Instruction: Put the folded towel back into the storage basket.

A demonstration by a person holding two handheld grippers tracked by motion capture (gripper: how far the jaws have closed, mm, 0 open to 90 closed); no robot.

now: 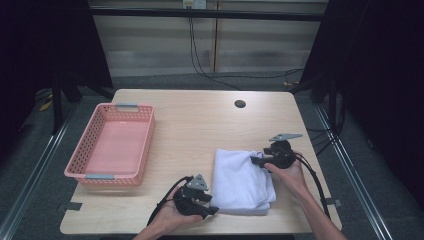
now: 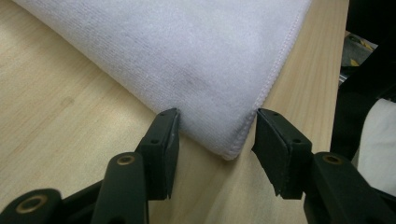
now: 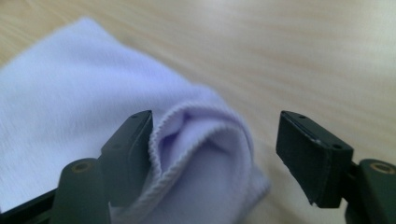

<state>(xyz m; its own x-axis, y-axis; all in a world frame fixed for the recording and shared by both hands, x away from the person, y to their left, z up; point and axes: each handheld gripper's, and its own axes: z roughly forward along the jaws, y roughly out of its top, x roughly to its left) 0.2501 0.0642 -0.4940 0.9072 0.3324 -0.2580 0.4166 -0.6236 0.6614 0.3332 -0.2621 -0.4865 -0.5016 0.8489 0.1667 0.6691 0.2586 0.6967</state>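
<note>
In the left gripper view the jaws of the left gripper stand wide apart, one on each side of the near corner of the folded white towel, holding nothing; to do this step well, I judge the jaws should slide forward so the stitched hem sits deep between the pads, then close on every layer at once, not just the top fold. In the right gripper view the right gripper is also wide open, its left jaw touching a bunched, hemmed fold of the towel; that fold wants centring before any squeeze. In the high view the towel lies at lower centre of the frame, on the wooden table; the left hand comes in from the bottom edge, low and level, the right hand reaches in from the lower right; a pink basket sits at the left, well apart.
</note>
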